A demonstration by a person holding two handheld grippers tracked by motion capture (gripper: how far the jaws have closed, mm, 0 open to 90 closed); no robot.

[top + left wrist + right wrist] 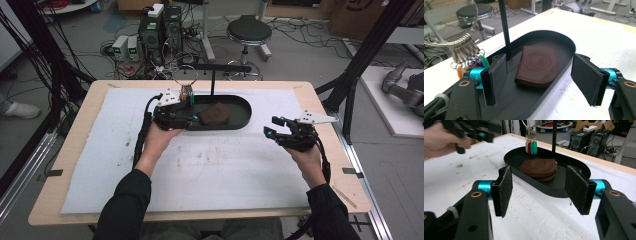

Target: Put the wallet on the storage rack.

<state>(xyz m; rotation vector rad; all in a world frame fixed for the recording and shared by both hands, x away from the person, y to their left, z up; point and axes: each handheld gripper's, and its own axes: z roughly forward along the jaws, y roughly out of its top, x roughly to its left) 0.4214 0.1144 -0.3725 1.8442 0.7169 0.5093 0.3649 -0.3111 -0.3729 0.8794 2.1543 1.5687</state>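
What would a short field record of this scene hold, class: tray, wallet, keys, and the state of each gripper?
tray: black oval, on the white mat
wallet: brown, lying flat in the tray
keys: bunch with coloured tags, hanging from a ring above the tray's end
post: thin black rod rising from the tray
left gripper: open, at the tray's rim, nothing between the jaws
right gripper: open, over the mat, apart from the tray

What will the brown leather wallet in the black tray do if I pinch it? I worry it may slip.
The brown leather wallet lies flat in the black tray, so it probably won't roll or tip. Its soft folded leather likely gives a little under pressure. The smooth embossed face may slide, so pinching across the thick folded edge seems safer.
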